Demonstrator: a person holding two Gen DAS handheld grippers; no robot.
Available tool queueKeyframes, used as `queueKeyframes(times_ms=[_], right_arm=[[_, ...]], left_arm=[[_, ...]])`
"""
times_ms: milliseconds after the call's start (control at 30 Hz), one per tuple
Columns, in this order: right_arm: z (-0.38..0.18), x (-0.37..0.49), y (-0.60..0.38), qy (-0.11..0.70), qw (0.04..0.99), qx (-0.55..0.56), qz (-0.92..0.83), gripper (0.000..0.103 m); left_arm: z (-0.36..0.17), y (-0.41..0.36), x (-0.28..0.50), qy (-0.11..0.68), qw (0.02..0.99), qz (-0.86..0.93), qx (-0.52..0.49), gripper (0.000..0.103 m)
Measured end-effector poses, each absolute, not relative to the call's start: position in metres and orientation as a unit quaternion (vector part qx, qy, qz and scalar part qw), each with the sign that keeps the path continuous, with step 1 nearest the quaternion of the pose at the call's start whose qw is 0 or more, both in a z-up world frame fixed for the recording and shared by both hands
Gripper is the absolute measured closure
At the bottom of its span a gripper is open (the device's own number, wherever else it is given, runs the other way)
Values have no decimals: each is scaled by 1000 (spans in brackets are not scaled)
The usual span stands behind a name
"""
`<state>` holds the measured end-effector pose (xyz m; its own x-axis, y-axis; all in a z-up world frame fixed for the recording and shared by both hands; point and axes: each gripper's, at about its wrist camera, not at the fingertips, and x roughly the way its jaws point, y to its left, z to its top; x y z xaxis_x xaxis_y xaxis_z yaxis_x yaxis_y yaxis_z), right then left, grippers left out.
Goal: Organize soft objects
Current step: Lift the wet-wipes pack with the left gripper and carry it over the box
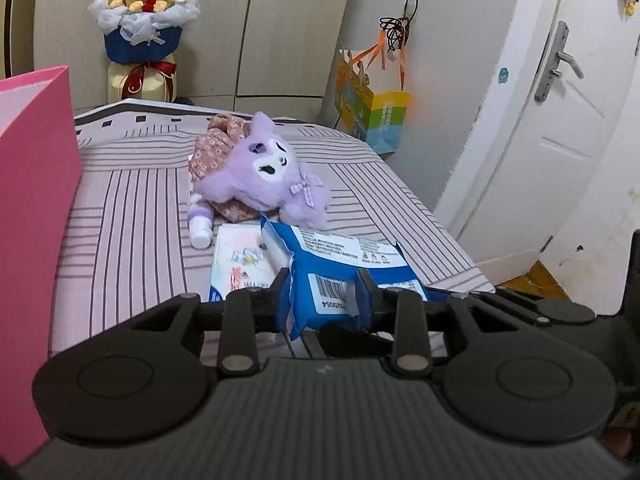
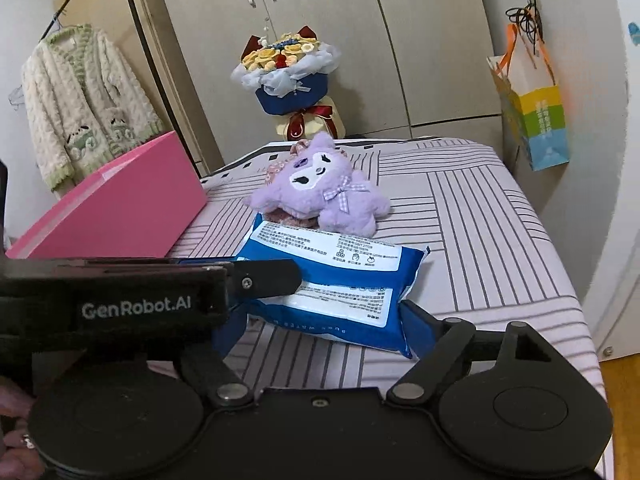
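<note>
Writing: "GenRobot.AI" in white on the black strap of the left gripper (image 2: pixel 256 280), seen from the right wrist view; the blue wipes pack (image 1: pixel 340 276) carries a barcode label with digits too blurred to trust, and small print panels I cannot read.
Left gripper: (image 1: pixel 324 292) its jaws pinch one end of the wipes pack, blue pads pressed into it.
Right gripper: (image 2: pixel 316 328) jaws spread wide, one on each side of the same pack (image 2: pixel 332 280); contact with it cannot be told.
Wipes pack: at the near edge of the bed, partly over a white pack with cartoon drawings (image 1: pixel 244 260).
Plush toy: purple, checked bow (image 1: pixel 268 176), lying just beyond the packs, over a floral cloth.
Bottle: small, white (image 1: pixel 200 232), beside the plush.
Bed: striped pink-grey cover (image 2: pixel 480 240).
Pink box: (image 2: pixel 120 208) on the bed's left.
Room: wardrobe doors (image 2: pixel 320 20), flower bouquet (image 2: pixel 288 76), hanging cardigan (image 2: pixel 80 100), colourful paper bag (image 2: pixel 536 120), white door (image 1: pixel 560 120).
</note>
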<state>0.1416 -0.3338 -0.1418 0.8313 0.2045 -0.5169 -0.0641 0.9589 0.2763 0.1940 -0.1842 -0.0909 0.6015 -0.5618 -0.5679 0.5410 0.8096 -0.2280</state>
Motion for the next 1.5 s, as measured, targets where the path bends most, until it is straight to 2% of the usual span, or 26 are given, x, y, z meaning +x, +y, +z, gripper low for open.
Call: queueKeyframes(times_ms=[167, 333, 667, 1167, 1500], right_arm=[[-137, 124, -327, 281, 949, 132, 63, 15], [-129, 104, -320, 281, 948, 130, 67, 14], [-103, 66, -301, 286, 952, 89, 67, 14], [-60, 24, -269, 271, 961, 15, 57, 14], [-19, 24, -237, 222, 970, -16, 96, 13]], left_arm=[[-85, -175, 181, 329, 888, -320, -24, 71], [-76, -166, 165, 342, 879, -332, -22, 66], [-58, -147, 133, 344, 868, -357, -27, 64], [-20, -120, 90, 324, 871, -368, -27, 62], [24, -71, 80, 267, 895, -355, -38, 61]])
